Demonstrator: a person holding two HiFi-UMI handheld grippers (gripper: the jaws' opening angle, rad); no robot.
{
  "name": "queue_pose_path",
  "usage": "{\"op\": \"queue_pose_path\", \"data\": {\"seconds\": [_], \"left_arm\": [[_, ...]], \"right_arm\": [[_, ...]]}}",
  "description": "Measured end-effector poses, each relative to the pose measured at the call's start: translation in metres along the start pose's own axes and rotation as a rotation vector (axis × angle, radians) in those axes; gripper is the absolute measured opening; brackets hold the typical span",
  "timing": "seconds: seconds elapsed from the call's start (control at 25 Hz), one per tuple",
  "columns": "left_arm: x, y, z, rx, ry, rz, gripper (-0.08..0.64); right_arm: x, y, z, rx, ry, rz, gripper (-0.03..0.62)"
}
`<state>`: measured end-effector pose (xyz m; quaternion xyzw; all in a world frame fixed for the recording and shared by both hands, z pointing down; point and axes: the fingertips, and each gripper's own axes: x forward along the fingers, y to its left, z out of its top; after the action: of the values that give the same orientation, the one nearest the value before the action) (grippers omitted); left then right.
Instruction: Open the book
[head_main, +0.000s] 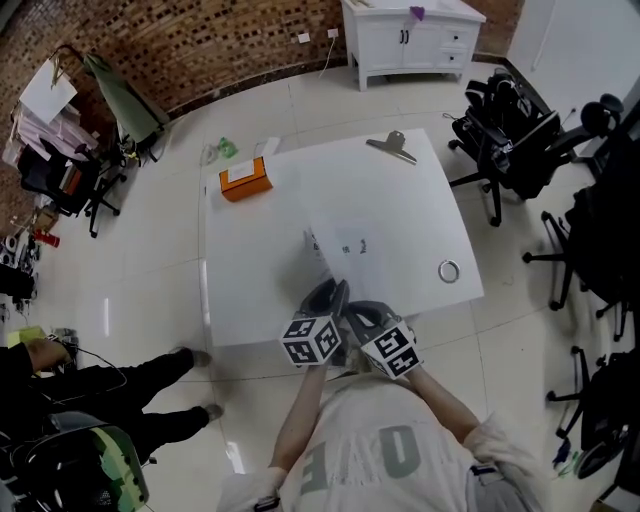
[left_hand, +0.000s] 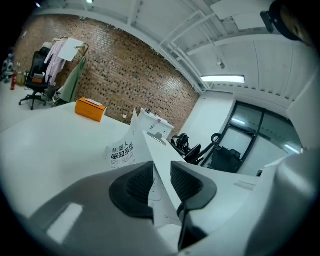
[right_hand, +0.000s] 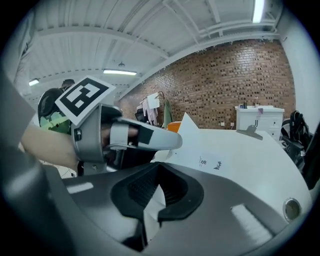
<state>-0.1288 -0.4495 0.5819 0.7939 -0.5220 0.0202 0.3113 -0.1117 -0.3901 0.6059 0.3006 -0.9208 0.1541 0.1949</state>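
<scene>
Near the front edge of the square white tabletop (head_main: 250, 290), just ahead of the person: a thin white softcover book (head_main: 350, 245), glossy and pale, with a few small dark printed marks on its upper leaf. Stands partly opened, one leaf lifted off the rest and rising to a sharp corner. At the book's near edge, the left hand-held gripper (head_main: 328, 296), jaws apart, the raised white leaf passing through the gap unpinched. Just beside it, the right hand-held gripper (head_main: 368, 316), jaws closed on a white leaf of the book. Only from the head view: the whole layout, with both marker cubes side by side over the near edge, a flat orange box (head_main: 245, 180) towards the far left corner, a silver metal binder clip (head_main: 392, 146) at the far edge and a small silvery ring (head_main: 448, 270) by the right edge, all well apart from the book. Only in the left gripper view: bold black Chinese characters on a leaf left of the jaws, too small to make out from above. Only in the right gripper view: the left hand-held gripper from the side, and the pinch on the leaf up close.
</scene>
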Motion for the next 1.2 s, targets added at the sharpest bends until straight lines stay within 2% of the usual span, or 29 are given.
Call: {"op": "queue_pose_path", "data": {"seconds": [0.08, 0.32, 0.56, 0.72, 0.92, 1.08, 1.2], "left_arm": [[-0.001, 0.003, -0.001, 0.032, 0.003, 0.032, 0.076], [-0.001, 0.005, -0.001, 0.006, 0.007, 0.029, 0.048], [-0.011, 0.012, 0.005, -0.014, -0.034, 0.043, 0.043], [-0.030, 0.040, 0.017, 0.008, -0.092, 0.145, 0.031], [-0.068, 0.091, 0.039, 0.105, -0.158, 0.311, 0.041], [-0.091, 0.134, 0.047, 0.170, -0.146, 0.426, 0.043], [-0.096, 0.163, 0.042, 0.226, -0.104, 0.490, 0.041]], "right_arm": [[-0.001, 0.001, 0.000, -0.008, -0.004, 0.000, 0.005], [-0.001, -0.001, 0.000, -0.006, -0.003, -0.002, 0.005], [-0.007, 0.007, 0.015, 0.041, -0.094, 0.047, 0.012], [-0.015, -0.003, 0.014, 0.056, -0.129, 0.012, 0.005], [-0.022, -0.038, 0.003, 0.146, -0.114, -0.099, 0.005], [-0.027, -0.054, -0.006, 0.171, -0.086, -0.152, 0.005], [-0.026, -0.058, -0.013, 0.175, -0.062, -0.171, 0.005]]}}
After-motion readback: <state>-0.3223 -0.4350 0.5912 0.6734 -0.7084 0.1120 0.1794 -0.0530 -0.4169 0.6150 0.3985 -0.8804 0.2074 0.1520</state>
